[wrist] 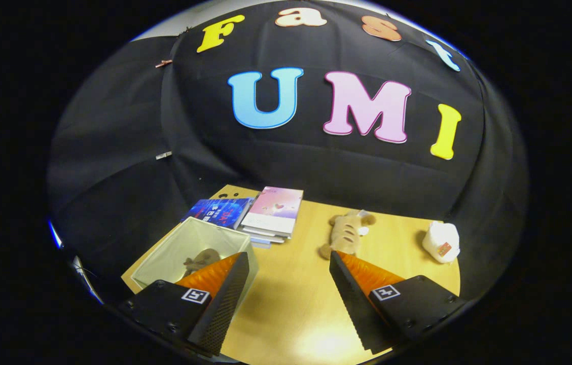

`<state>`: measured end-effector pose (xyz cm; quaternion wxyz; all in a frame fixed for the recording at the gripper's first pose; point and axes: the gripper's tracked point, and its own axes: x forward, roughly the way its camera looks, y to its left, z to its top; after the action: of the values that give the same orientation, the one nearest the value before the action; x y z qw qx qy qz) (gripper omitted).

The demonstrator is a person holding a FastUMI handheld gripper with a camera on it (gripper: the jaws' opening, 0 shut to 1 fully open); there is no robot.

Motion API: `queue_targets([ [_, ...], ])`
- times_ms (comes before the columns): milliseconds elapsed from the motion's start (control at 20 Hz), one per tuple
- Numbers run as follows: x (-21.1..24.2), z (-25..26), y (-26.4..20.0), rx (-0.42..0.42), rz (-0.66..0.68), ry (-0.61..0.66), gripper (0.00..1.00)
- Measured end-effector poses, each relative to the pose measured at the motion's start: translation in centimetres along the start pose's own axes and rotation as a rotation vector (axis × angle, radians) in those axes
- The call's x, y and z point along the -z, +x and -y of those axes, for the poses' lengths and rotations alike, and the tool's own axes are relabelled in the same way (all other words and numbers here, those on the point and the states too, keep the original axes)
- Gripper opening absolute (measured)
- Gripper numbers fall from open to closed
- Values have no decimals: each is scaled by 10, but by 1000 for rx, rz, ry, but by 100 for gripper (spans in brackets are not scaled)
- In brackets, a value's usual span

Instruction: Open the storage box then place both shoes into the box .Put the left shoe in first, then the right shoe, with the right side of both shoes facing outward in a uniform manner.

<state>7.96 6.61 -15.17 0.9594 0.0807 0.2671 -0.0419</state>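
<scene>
A pale fabric storage box (169, 256) stands open-topped on the wooden table (291, 304), partly behind my left finger. A small brown plush item (201, 259) lies inside it. My gripper (288, 256) hovers above the table with its fingers wide apart and nothing between them. The left fingertip overlaps the box's near right corner. A tan plush toy (348, 230) lies on the table just beyond the right fingertip.
A stack of books with a pink cover (272, 213) and a blue book (217, 210) lie behind the box. A white packet (441, 242) sits at the table's far right. The black cloth wall closes the back.
</scene>
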Motion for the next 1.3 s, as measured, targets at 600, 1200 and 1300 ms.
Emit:
queue_targets([
  [600, -12, 71, -58, 26, 163, -68, 99],
  [1200, 9, 73, -78, -57, 125, -16, 99],
  [1300, 8, 74, -79, -75, 128, -27, 99],
])
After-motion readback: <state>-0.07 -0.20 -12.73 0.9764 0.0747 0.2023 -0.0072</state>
